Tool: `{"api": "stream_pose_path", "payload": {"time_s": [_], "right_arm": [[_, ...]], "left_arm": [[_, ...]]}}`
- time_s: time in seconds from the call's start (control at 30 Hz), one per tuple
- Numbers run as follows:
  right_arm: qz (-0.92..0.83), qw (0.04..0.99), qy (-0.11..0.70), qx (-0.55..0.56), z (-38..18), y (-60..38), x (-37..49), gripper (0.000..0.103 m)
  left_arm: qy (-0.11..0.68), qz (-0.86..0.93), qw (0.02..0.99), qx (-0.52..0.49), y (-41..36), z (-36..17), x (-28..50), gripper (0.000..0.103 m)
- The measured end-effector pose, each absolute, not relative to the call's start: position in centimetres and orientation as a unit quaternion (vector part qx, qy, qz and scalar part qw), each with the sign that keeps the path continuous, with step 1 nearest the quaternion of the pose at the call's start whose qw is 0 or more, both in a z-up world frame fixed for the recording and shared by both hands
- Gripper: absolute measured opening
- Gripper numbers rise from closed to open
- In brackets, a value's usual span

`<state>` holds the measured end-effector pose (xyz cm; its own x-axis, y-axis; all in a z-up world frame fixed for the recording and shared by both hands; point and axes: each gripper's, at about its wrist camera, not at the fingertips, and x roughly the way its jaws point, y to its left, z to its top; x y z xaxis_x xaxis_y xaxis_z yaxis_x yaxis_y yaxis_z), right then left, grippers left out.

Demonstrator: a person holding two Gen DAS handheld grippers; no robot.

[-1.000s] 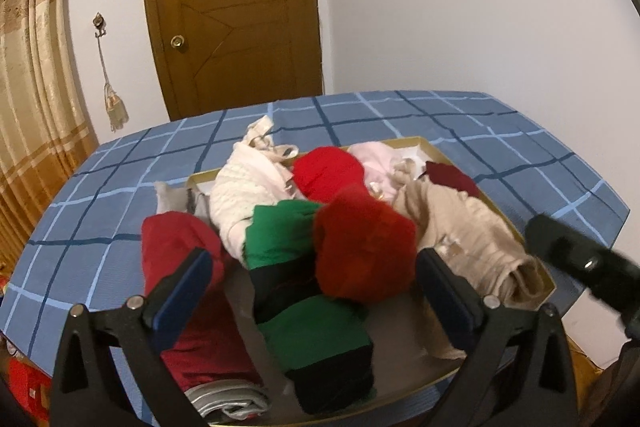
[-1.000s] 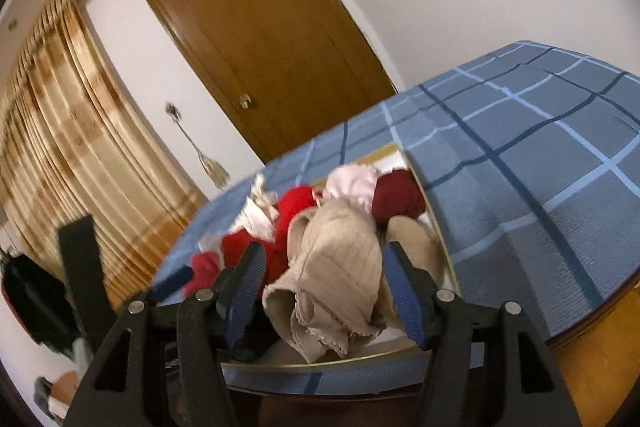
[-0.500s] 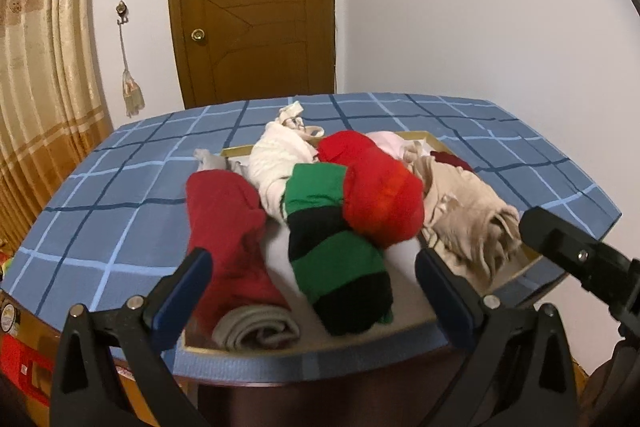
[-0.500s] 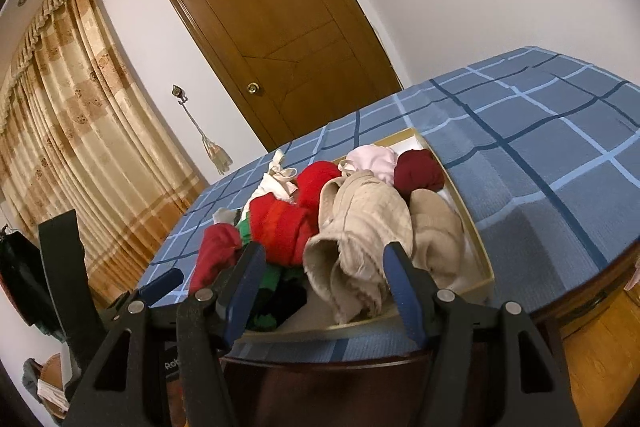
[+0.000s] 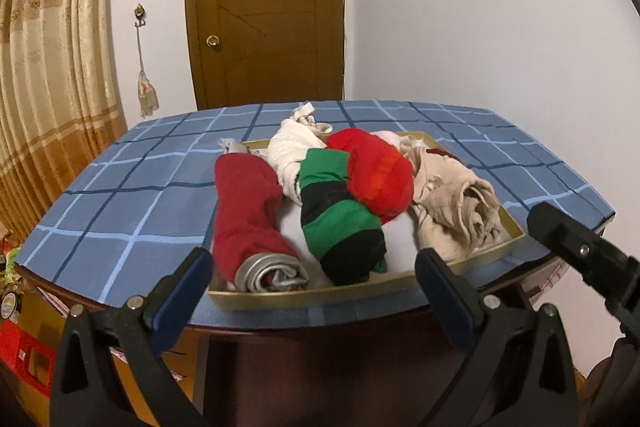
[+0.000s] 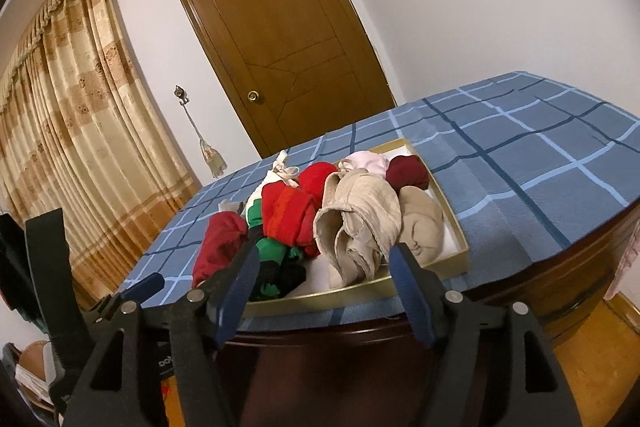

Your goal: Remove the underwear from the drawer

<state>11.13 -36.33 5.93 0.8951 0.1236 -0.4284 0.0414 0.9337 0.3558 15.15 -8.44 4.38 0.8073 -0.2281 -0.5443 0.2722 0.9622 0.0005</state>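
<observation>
Gold-rimmed and shallow, the drawer (image 5: 496, 251) sits on a table under a blue checked cloth (image 5: 132, 211), heaped with rolled underwear. Nearest the front edge lie a dark red roll with a grey waistband (image 5: 248, 215), a green-and-black roll (image 5: 340, 223), a bright red bundle (image 5: 380, 175) riding on top of it, and a loose beige piece (image 5: 452, 199) at the right. Every piece in view lies inside the tray or leans over its rim; none rests on the cloth.

Both tongs hang off the near edge of the table, short of the pile. The left gripper (image 5: 312, 291) is spread wide and holds nothing; the right gripper (image 6: 324, 287) is likewise spread and empty, facing the beige piece (image 6: 360, 223).

The risks come from the heap itself — the rolls overlap, so pinching one could drag a neighbour over the low rim or unroll it. The beige folds look slack and could slip from a shallow bite. The tray seems light, so a sideways tug may slide it on the cloth — even toward the table edge.
</observation>
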Motion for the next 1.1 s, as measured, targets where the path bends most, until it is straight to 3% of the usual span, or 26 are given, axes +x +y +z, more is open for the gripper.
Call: {"api": "stream_pose_path", "payload": {"time_s": [1.1], "right_arm": [[0.004,0.970,0.199,0.137,7.0,-34.7,4.5,0.072]], "left_arm": [[0.282,-0.124,0.951,0.033,-6.9,4.4,9.3,0.102]]}}
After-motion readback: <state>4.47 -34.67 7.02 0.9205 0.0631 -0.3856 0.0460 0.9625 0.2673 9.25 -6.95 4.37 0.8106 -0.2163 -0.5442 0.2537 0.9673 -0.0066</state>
